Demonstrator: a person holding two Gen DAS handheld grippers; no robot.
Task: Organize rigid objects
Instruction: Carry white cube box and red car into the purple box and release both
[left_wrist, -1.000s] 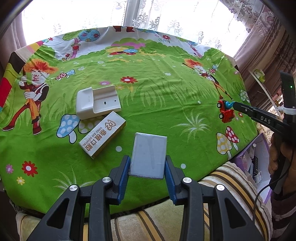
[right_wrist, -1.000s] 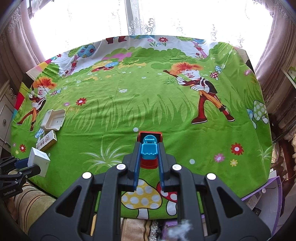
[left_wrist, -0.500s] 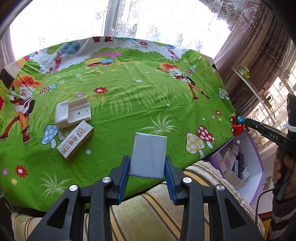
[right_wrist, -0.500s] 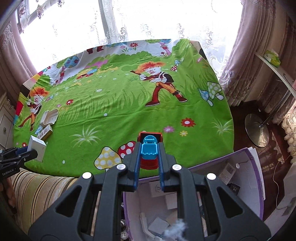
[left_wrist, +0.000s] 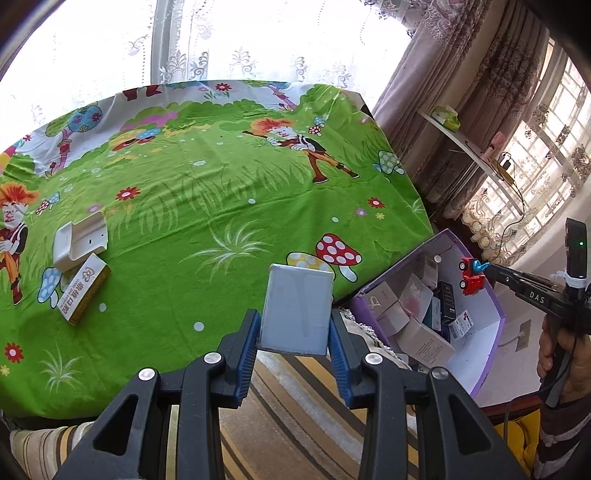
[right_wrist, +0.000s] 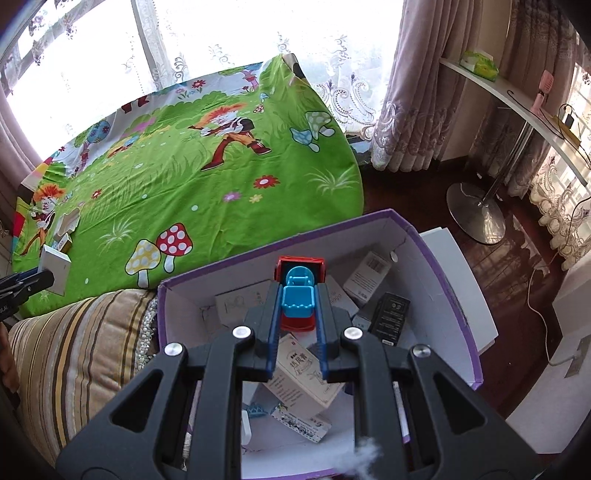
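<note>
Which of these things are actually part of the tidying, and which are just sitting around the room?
Part of the job:
- red and blue toy car, in the right claw
- white box, in the left claw
- purple bin
- white tray and gold-edged carton on the table

Just lying about:
- green tissue box on the shelf
- lamp base

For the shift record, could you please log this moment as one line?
left tool: shut on white box | right tool: shut on toy truck, over purple bin | table: two boxes left
</note>
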